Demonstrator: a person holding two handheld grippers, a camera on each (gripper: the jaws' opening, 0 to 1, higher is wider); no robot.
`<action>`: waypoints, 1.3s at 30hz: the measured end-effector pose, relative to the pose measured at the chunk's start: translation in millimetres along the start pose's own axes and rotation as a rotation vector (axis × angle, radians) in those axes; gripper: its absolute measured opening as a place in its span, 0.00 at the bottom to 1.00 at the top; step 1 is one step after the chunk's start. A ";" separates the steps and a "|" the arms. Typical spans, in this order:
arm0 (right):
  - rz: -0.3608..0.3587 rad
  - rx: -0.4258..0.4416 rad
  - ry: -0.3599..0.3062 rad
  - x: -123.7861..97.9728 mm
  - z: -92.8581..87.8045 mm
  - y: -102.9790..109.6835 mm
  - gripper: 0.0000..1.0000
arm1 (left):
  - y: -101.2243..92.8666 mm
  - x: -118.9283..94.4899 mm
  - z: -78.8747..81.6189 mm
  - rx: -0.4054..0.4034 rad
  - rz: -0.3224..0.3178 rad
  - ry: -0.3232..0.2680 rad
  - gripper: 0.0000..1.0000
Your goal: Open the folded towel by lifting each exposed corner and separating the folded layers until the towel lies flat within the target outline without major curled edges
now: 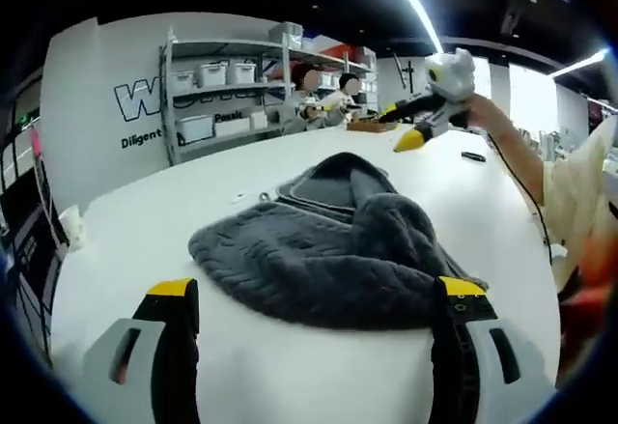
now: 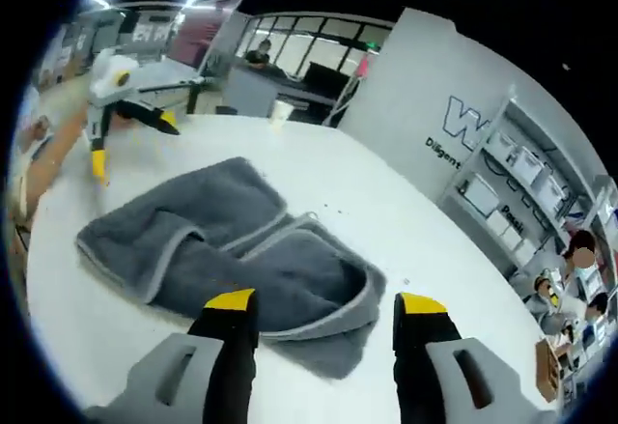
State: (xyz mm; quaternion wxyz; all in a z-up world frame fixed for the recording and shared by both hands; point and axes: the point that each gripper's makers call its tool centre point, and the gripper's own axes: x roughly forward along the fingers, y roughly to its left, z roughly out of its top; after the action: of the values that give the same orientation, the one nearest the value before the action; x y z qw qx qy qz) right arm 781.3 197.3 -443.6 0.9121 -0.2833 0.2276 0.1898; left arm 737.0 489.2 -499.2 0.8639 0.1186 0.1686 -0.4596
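Note:
A dark grey towel [image 1: 328, 250] lies bunched and partly folded on the white table [image 1: 145, 221], with a hemmed corner at its far side. In the right gripper view the towel [image 2: 232, 240] has layers folded over, and its pale trim curls at the near edge. My left gripper [image 1: 318, 289] hovers open just short of the towel's near edge. My right gripper [image 2: 325, 301] is open too, above the towel's near fold. Each shows in the other's view, held in a hand above the table beyond the towel: right gripper [image 1: 399, 127], left gripper [image 2: 133, 142], both with jaws apart.
A paper cup [image 1: 72, 221] stands near the table's edge, and it appears as a cup [image 2: 280, 110] in the right gripper view. A small black item [image 1: 473, 156] lies at the far right. Shelves with bins [image 1: 222, 86] and seated people stand behind the table.

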 end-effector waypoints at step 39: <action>0.147 0.124 0.120 113.2 -39.8 -16.7 0.00 | -1.3 1.2 -9.8 0.005 -0.012 0.037 0.99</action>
State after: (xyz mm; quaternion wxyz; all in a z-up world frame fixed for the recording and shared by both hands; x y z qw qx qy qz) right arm 870.3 185.1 -524.9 0.8962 -0.2197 0.3132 0.2245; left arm 734.7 491.1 -508.6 0.8576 0.1283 0.1839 -0.4629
